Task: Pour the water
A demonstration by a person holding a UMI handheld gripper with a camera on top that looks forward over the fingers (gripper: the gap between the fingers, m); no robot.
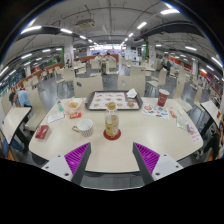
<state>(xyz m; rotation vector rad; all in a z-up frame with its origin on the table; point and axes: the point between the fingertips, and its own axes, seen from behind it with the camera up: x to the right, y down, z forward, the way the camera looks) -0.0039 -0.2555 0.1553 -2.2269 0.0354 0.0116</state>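
A clear bottle with a yellowish liquid stands upright on a red coaster on the pale round table, a little ahead of my fingers and centred between them. To its left sits a small white cup. A red cup stands further off at the right. My gripper is open, its purple pads spread wide with only bare tabletop between them. Nothing is held.
A dark tray lies beyond the bottle. A bowl, papers and a red packet lie at the left, small items at the right. Chairs and other tables fill the hall behind; a person stands far left.
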